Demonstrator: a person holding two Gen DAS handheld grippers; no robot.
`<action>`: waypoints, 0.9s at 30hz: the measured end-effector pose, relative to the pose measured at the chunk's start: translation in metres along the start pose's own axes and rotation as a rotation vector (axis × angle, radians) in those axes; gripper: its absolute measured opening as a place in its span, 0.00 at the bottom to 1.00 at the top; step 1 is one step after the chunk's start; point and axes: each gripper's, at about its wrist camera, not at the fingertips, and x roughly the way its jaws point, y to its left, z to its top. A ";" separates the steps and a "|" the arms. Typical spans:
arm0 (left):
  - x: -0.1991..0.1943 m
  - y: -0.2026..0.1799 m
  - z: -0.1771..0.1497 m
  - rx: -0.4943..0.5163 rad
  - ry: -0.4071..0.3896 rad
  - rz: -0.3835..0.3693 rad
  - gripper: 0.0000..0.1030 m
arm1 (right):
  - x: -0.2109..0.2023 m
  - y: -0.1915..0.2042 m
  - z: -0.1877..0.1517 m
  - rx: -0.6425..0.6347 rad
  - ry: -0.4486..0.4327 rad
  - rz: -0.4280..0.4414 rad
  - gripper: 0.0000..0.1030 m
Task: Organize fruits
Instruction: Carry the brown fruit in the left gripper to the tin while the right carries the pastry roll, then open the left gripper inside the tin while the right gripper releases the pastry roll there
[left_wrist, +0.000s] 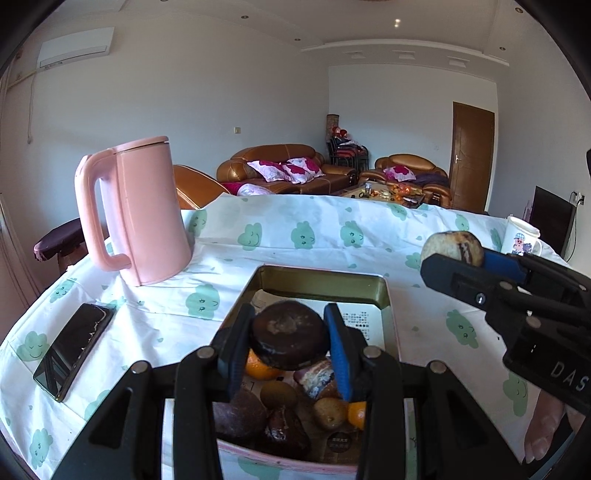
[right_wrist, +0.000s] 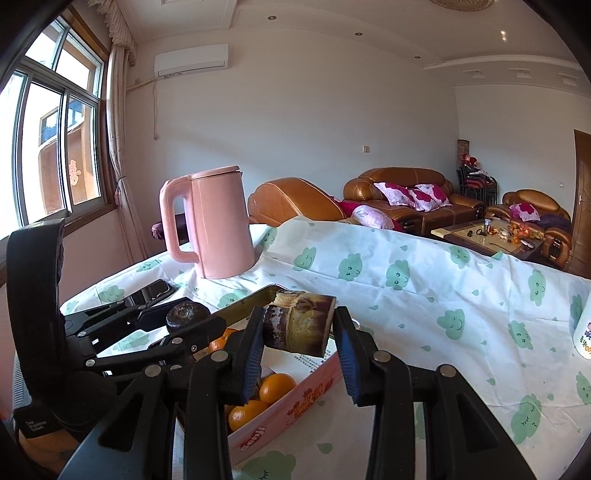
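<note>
Each tool is clamped on a piece: the left tool (left_wrist: 290, 334) grips a dark round fruit (left_wrist: 290, 334), the right tool (right_wrist: 299, 330) a cut chunk (right_wrist: 299, 326). Carry both level, clear of the tin (left_wrist: 321, 278), before setting down.

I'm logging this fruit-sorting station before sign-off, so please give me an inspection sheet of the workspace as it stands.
Surface: table under a white cloth with green cloud prints, wrinkled.
Job's things: open rectangular pink tin holding oranges, brown kiwis and dark fruits.
Clutter: tall pink plastic kettle; black phone; white cartoon mug.
Grippers: left gripper shut on a round dark-brown fruit above the tin; right gripper shut on a cut brown-purple chunk.
Cables: nothing seen on the table.
Surroundings: brown leather sofas, window, wall air conditioner, wooden door.
</note>
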 end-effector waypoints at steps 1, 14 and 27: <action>0.001 0.003 -0.001 -0.001 0.005 0.004 0.39 | 0.003 0.002 0.000 0.000 0.004 0.004 0.38; 0.027 0.038 -0.005 -0.058 0.089 0.028 0.39 | 0.061 0.016 -0.004 -0.004 0.155 0.028 0.38; 0.038 0.035 -0.012 -0.036 0.128 0.042 0.40 | 0.091 0.018 -0.026 -0.007 0.297 0.017 0.38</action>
